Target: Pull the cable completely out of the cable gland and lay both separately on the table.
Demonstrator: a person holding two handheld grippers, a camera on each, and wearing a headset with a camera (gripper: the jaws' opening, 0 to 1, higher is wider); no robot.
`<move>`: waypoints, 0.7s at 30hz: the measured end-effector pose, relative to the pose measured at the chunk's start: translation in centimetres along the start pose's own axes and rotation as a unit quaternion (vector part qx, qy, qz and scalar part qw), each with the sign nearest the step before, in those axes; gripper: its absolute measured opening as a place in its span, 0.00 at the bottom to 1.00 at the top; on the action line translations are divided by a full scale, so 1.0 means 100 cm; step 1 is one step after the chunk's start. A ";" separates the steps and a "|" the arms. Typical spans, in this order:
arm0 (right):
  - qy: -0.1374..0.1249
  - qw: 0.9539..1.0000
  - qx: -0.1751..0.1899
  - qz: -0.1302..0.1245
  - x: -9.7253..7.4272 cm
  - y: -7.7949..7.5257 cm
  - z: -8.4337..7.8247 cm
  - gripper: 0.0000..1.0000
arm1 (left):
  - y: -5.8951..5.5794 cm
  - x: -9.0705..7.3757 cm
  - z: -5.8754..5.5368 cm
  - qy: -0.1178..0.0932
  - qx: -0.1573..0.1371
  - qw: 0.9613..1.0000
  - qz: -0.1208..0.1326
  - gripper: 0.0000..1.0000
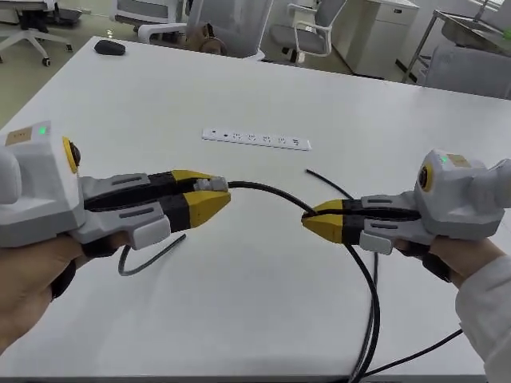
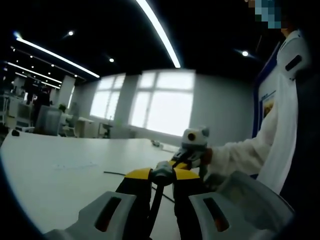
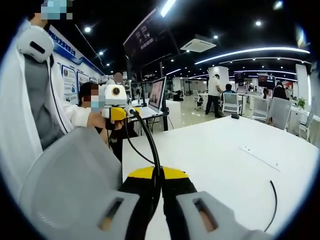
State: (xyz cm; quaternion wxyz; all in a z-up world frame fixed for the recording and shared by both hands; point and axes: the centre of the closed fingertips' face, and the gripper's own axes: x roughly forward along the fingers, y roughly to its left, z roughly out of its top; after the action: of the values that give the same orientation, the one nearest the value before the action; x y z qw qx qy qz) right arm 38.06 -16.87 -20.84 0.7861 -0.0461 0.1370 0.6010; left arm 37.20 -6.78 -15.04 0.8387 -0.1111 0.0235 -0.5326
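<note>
Here we are mid-pull: the left gripper (image 1: 223, 195) at nine o'clock in the head view has its jaws closed narrow on the pale cable gland (image 1: 211, 185), and the black cable (image 1: 267, 190) arcs out of it across to the right gripper (image 1: 307, 219) at three o'clock, whose jaws are pinched tight on the cable itself. In the right gripper view the cable (image 3: 158, 180) runs straight up between the yellow jaws toward the left gripper (image 3: 117, 102). The gland is not yet free; both pieces hang above the white table (image 1: 255, 319), neither laid down. Now the dangers. The gland is small and gripped near the tips, so a hard tug could pop it loose and send it skittering toward the power strip (image 1: 255, 139) at twelve o'clock. The right jaws hold a smooth round sheath, so they may slide along it instead of drawing it through. A grey loop (image 1: 148, 262) lies under the left gripper at seven o'clock; I cannot tell whether it is this cable's tail, but if so it could snag. The slack trailing off at five o'clock could drag as well.
</note>
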 end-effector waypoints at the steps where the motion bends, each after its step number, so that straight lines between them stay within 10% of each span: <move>1: 0.001 1.000 0.002 -0.003 -0.001 -0.001 -0.002 0.03 | 0.000 0.000 0.000 0.000 0.000 1.000 0.000 0.17; 21: 0.010 0.999 0.038 -0.038 -0.020 -0.013 -0.031 0.03 | 0.003 0.001 -0.009 0.019 0.000 1.000 0.008 0.17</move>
State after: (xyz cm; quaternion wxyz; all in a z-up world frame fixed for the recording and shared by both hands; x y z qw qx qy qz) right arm 38.34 -19.82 -23.43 0.8078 -0.0273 0.1663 0.5649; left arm 37.33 -6.92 -15.96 0.8423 -0.1003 0.0402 -0.5280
